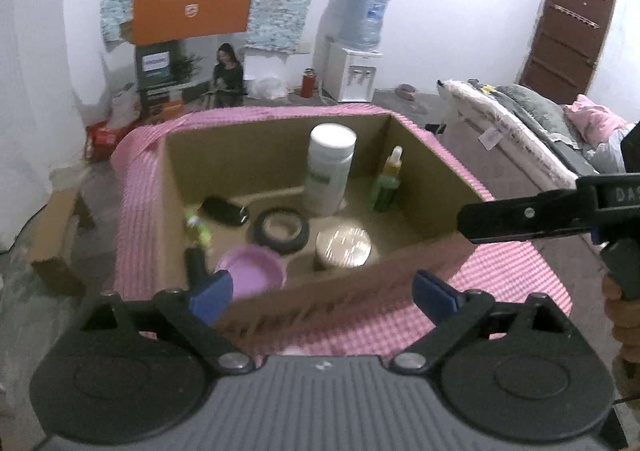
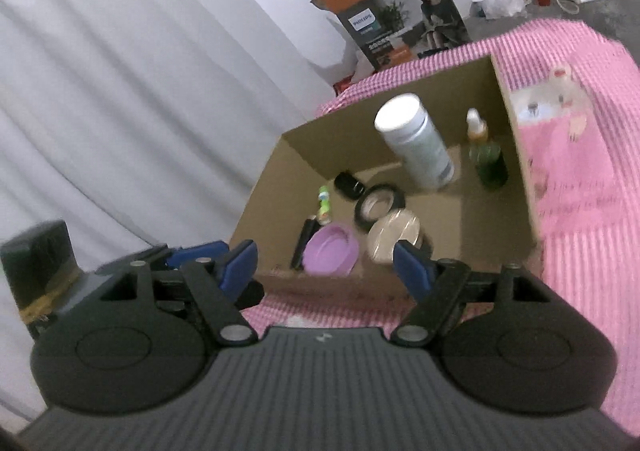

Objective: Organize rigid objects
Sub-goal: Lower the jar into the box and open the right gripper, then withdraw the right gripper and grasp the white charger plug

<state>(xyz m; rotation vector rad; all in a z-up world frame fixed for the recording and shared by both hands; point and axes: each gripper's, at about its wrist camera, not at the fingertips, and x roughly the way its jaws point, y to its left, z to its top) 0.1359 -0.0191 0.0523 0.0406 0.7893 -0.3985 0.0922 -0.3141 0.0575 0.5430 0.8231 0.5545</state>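
Pink checked cloth (image 1: 500, 283) carries my cardboard box (image 1: 280, 147); white bottle (image 1: 330, 171) stands near its far wall. Both grippers, left (image 1: 322, 291) and right (image 2: 324, 259), gape wide, empty. Only the right view reads "PHILIPS" on the carton (image 2: 362, 25); only the left shows the door (image 1: 568, 31).

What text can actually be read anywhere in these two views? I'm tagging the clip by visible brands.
"PHILIPS": on the blue panel of the printed carton by the wall, right wrist view.
"DA", cut off at the frame edge: on the right gripper's black body, left wrist view.
Too blurred to read: the white bottle's label, the water jug's label, the carton's smaller print, the orange panel's logo.
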